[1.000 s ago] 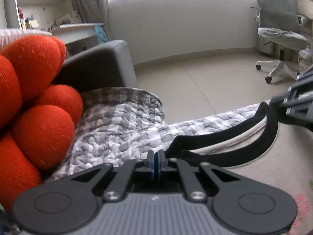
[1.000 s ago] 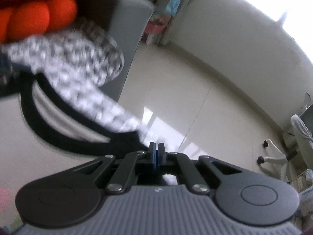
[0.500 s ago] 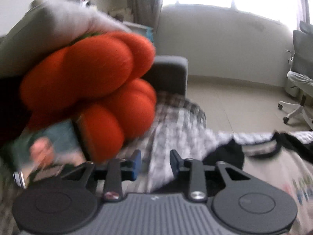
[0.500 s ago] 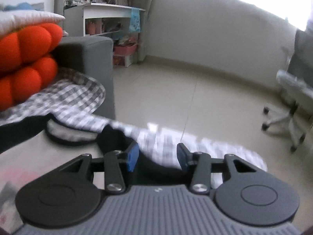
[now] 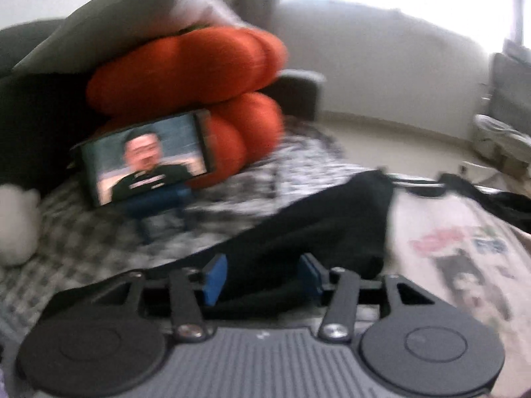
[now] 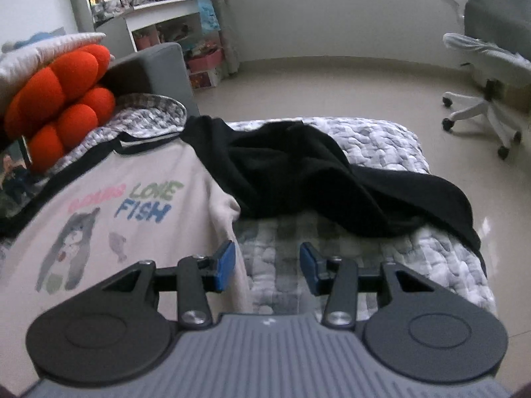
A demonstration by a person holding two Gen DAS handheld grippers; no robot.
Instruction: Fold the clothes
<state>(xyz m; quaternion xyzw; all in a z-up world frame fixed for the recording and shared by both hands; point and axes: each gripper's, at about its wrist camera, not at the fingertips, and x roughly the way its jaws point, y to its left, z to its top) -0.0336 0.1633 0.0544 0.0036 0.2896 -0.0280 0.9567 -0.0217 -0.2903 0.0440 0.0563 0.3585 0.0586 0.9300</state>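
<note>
Cream printed shirt (image 6: 139, 199) lies flat, black sleeves (image 6: 298, 172) spread rumpled.

Your left gripper (image 5: 262, 277) was level, jaws spread wide, nothing between its blue pads (image 5: 215, 277). Your right gripper (image 6: 267, 267) matched it: jaws parted, pads (image 6: 225, 265) bare, pointing forward.

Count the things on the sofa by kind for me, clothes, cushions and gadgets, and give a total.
Clothes: 1, the cream and black shirt
Cushions: 2, orange knot cushion and grey pillow
Gadgets: 1, the phone
Total: 4
</note>
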